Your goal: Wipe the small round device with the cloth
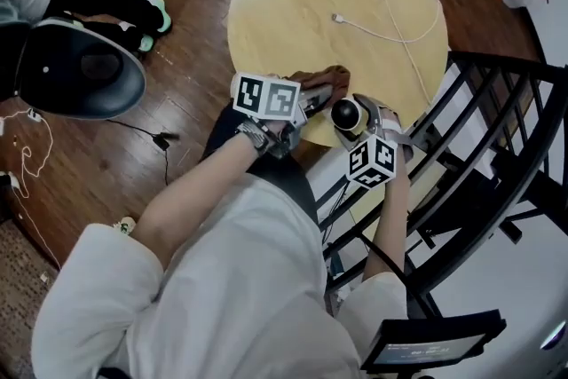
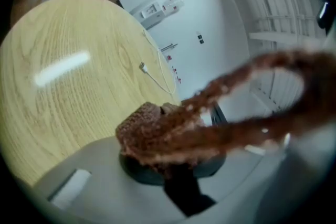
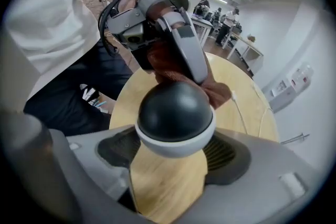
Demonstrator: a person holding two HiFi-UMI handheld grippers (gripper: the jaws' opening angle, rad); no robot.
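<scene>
Wiping looks to be in hand: the jaws of the right gripper [image 1: 352, 121] pinch the small round device [image 3: 176, 113] just over the tabletop [image 1: 293, 4] edge, while the left gripper [image 1: 308, 107] clamps the brown cloth [image 2: 157, 131] close beside it, which next needs rubbing across the dome

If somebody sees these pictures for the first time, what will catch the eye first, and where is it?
First comes the small round device, a dark dome on a white base, held in the right gripper over the near edge of the round wooden table. Next is the brown cloth, clamped in the left gripper right by the dome's top. A white cable lies looped farther back.
</scene>
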